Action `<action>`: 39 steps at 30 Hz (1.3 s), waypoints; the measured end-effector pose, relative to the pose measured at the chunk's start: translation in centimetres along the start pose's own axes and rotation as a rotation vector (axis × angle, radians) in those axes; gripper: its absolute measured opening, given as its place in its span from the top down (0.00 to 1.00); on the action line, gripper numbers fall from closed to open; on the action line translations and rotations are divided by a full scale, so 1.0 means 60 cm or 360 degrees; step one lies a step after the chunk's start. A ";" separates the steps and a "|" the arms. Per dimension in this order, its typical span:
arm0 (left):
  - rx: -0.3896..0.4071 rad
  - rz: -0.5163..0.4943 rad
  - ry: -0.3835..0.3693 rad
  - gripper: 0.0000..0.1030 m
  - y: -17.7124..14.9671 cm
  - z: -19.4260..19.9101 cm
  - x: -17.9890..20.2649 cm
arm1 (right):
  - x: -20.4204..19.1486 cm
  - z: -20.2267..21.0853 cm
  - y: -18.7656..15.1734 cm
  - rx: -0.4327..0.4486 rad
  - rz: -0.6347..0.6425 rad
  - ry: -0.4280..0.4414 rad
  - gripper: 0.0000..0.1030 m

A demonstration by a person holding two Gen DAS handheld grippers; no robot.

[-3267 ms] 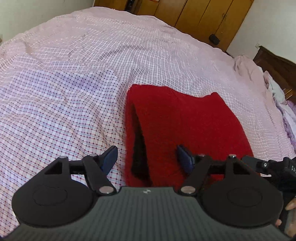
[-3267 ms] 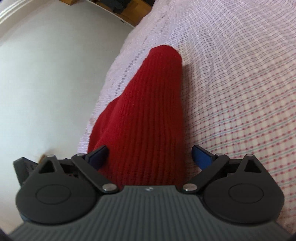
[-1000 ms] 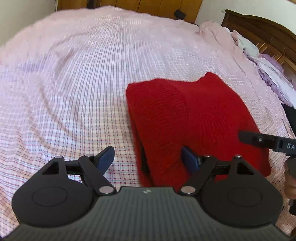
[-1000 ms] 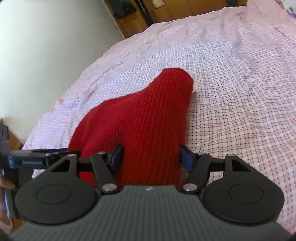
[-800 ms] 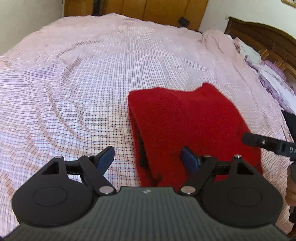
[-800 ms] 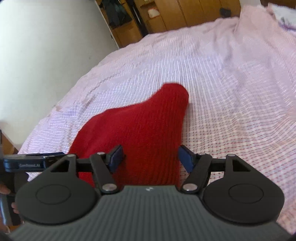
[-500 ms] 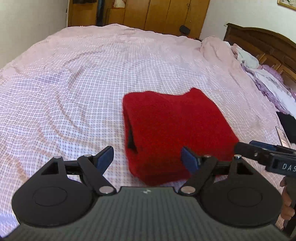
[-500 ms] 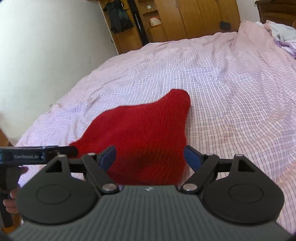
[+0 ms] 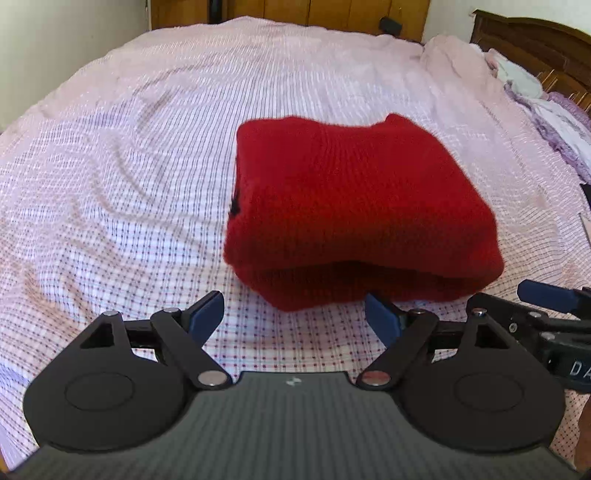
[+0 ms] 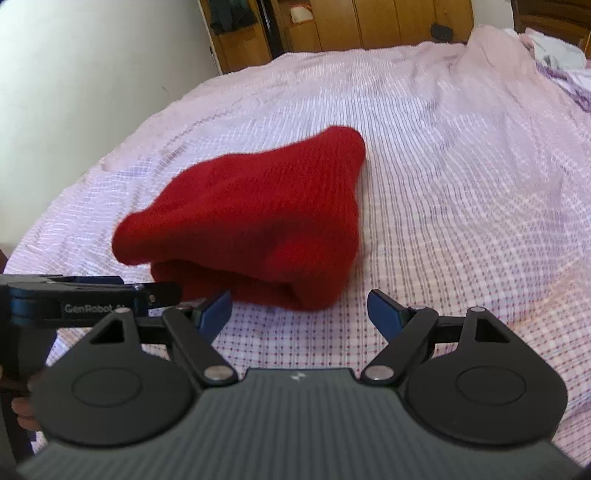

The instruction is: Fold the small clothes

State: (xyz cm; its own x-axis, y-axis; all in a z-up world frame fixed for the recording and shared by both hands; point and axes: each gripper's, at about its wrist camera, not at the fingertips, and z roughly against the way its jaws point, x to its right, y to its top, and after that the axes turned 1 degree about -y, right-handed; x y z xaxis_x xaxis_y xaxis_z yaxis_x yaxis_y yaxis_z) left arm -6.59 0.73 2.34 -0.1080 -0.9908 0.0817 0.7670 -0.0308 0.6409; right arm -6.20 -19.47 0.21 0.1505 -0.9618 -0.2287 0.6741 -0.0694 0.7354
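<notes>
A red knitted garment (image 9: 354, 206) lies folded in a thick bundle on the pink checked bedsheet (image 9: 110, 177); it also shows in the right wrist view (image 10: 255, 221). My left gripper (image 9: 295, 317) is open and empty, hanging just in front of the bundle's near edge without touching it. My right gripper (image 10: 299, 310) is open and empty too, just short of the bundle's near right corner. Each gripper shows at the edge of the other's view, the right one (image 9: 546, 314) and the left one (image 10: 88, 295).
A dark wooden headboard (image 9: 535, 40) with a pile of white and purple laundry (image 9: 554, 114) stands at the right. Wooden wardrobe doors (image 10: 369, 26) line the far wall. A white wall (image 10: 92, 74) runs along the bed's left side.
Both grippers have pulled back from the red bundle and lifted. Their fingers no longer straddle it. The folded garment lies still on the sheet.
</notes>
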 end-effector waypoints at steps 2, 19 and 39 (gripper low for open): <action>-0.0010 0.0001 0.0023 0.16 0.000 -0.009 0.003 | 0.001 -0.005 -0.005 -0.0015 -0.0012 -0.0007 0.20; -0.0086 -0.0002 0.0060 0.16 -0.003 -0.056 0.001 | -0.006 -0.047 -0.017 -0.0101 -0.0044 -0.0045 0.20; -0.0059 -0.0002 0.0070 0.16 -0.011 -0.051 0.006 | -0.007 -0.055 -0.018 -0.0131 -0.0041 -0.0049 0.20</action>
State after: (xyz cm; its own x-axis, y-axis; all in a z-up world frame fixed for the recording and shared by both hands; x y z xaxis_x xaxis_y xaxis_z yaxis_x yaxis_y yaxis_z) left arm -5.17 -0.02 -0.39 -0.0816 -0.9956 0.0470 0.7897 -0.0358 0.6124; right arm -4.63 -18.09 -2.60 0.1110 -0.9677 -0.2263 0.7348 -0.0734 0.6743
